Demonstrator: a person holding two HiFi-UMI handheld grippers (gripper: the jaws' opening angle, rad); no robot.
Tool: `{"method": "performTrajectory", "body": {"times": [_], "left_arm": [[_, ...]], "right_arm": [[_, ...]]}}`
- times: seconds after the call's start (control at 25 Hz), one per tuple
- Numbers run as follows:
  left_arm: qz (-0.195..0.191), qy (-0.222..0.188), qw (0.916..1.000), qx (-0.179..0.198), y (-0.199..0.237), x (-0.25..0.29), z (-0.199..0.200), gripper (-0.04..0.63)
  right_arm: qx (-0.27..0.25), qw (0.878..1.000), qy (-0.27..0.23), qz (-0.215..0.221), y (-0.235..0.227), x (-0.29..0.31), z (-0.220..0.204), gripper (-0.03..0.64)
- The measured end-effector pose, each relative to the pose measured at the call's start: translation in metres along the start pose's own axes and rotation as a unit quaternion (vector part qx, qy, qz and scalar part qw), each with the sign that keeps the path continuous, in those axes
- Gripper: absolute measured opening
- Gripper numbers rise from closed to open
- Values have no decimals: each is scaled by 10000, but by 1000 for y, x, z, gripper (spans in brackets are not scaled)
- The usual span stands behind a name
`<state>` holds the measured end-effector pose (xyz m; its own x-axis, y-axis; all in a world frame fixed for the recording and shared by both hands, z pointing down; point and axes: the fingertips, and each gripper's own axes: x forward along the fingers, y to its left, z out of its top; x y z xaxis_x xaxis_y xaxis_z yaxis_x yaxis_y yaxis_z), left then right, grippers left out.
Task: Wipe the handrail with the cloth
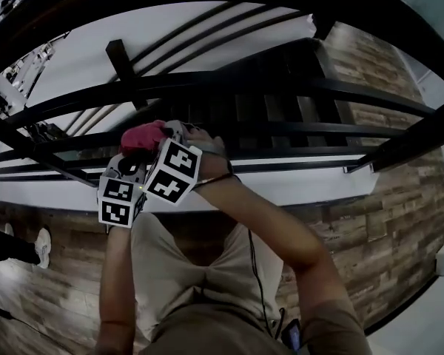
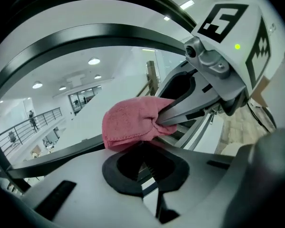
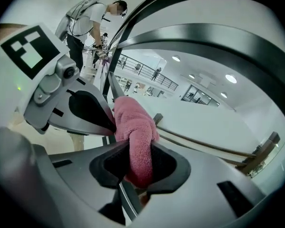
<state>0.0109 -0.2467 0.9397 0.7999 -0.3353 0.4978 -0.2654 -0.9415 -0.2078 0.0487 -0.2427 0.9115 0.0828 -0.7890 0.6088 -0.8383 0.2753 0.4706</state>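
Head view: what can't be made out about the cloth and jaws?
Head view: marker cubes hide the jaws; only a bit of the pink cloth shows.
Left gripper view: the cloth covers the left gripper's jaw tips; grip unclear.
All views: whether cloth touches handrail unclear.

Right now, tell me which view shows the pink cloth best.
The right gripper view: the cloth sits large and central, pinched by the right gripper. The left gripper view shows it bunched; the head view only a small pink patch.

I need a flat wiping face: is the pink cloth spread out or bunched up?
Bunched up: the cloth is a thick crumpled wad clamped in the right tool.
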Motion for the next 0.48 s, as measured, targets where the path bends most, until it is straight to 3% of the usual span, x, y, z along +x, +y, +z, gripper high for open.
{"method": "performTrajectory", "body": {"times": [0.16,0.48], "left_arm": [[-357,-10,9992,181,-70,32,25,17],[-1038,-396,9914,694,-219,78,77,17]], "right_arm": [[237,9995,144,-129,-36,-42,-78,109],[501,9887,717,-1218,-96,-136,-239,109]]}}
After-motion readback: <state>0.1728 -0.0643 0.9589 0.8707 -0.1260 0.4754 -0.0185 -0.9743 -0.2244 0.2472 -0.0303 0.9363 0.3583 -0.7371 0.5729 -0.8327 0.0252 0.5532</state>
